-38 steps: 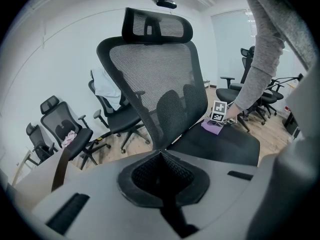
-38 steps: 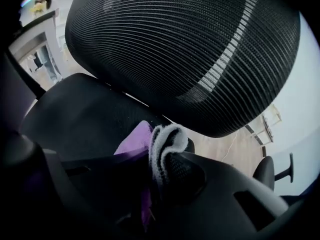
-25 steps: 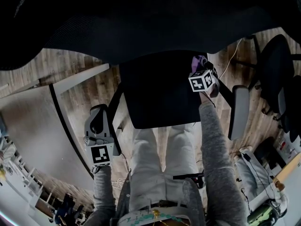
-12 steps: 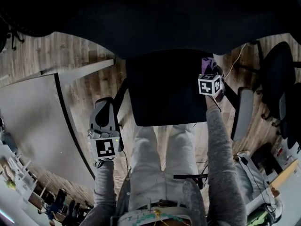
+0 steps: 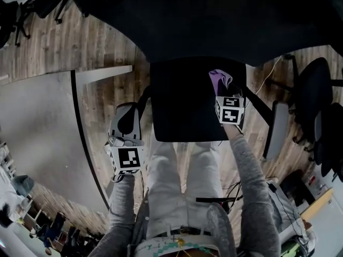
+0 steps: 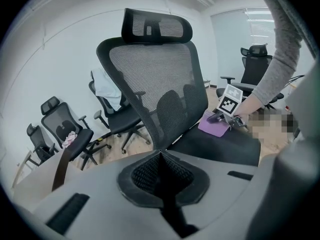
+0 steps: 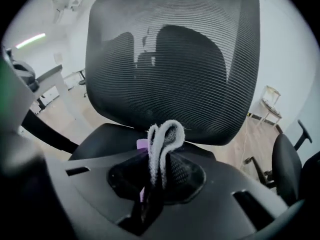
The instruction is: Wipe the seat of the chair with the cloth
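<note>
Now: cloth (image 5: 220,79) on seat (image 5: 182,108), right rear.
Left hand-held gripper (image 5: 126,123), jaws together, empty, hangs off the seat's left edge; right hand-held gripper (image 5: 225,92) clamps the purple cloth near the far right edge, bare seat leftward.

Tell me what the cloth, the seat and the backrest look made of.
Cloth: soft fuzzy fabric, probably microfibre; its folded edge shows nap. Backrest: black woven mesh, see-through, finely ribbed. Seat: matte black, likely fabric-covered padding; weave unclear.
</note>
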